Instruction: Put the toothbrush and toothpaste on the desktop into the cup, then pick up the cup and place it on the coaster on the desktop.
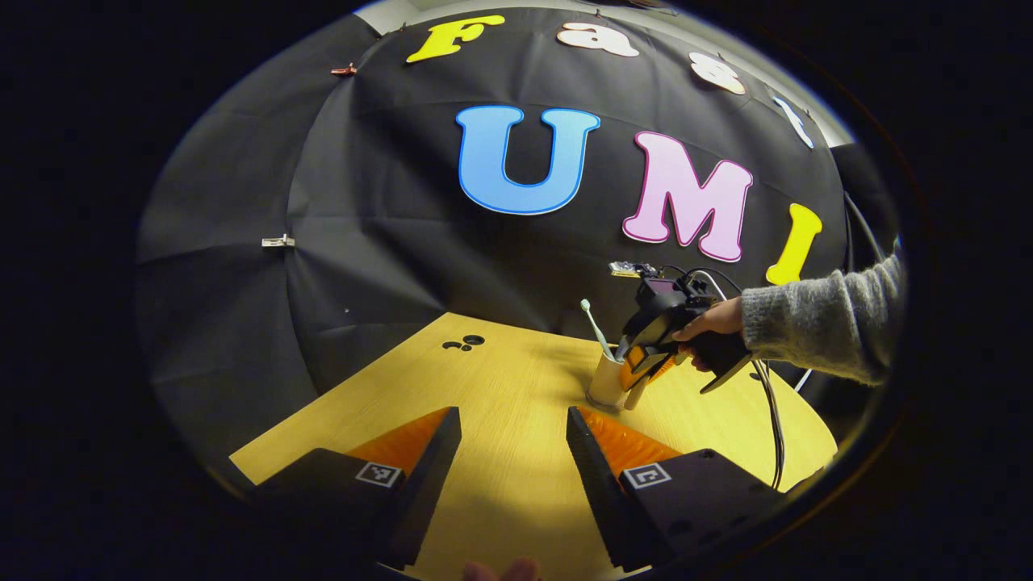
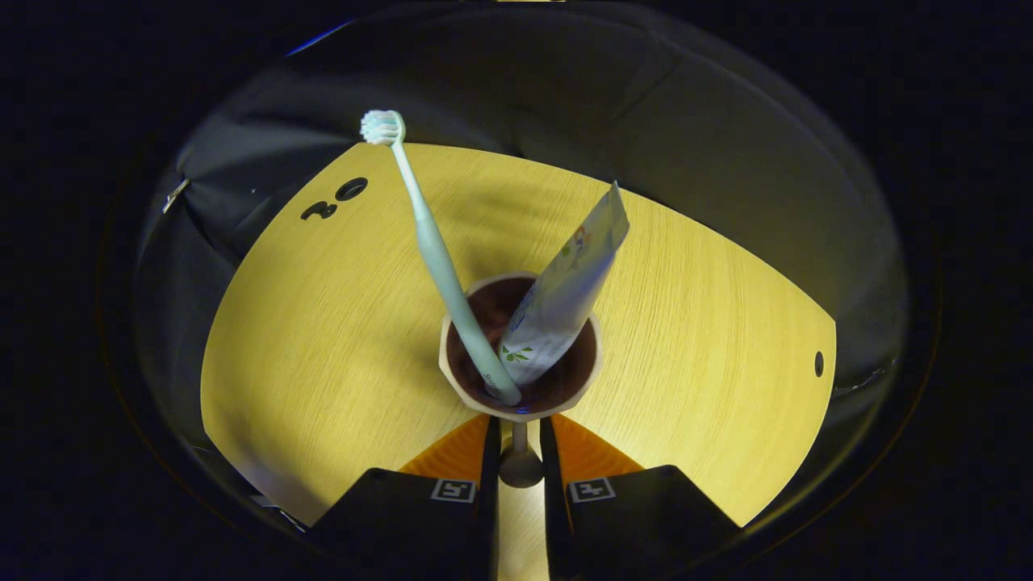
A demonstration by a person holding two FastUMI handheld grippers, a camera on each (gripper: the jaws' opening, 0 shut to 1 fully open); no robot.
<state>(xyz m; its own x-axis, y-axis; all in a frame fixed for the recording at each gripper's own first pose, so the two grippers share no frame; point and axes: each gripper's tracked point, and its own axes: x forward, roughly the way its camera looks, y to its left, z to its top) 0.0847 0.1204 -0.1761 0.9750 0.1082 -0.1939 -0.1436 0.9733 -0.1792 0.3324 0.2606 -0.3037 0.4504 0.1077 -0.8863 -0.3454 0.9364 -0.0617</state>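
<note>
Left gripper view: the left gripper (image 1: 513,436) is held with fingers spread over bare desktop (image 1: 500,387), while the cup (image 1: 607,381) with the toothbrush (image 1: 595,327) stands well ahead and to its right, met by the right gripper (image 1: 643,367), which is nearer.

Right gripper view: the right gripper (image 2: 518,452) is seen pinched on the cup's (image 2: 520,347) handle, with 2 items leaning upright inside, toothbrush (image 2: 436,250) left and toothpaste (image 2: 565,290) right. The tube's print cannot be read, and no coaster can be made out.

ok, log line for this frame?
toothbrush, toothpaste: in cup | right gripper: shut on cup handle | left gripper: open, idle
</note>
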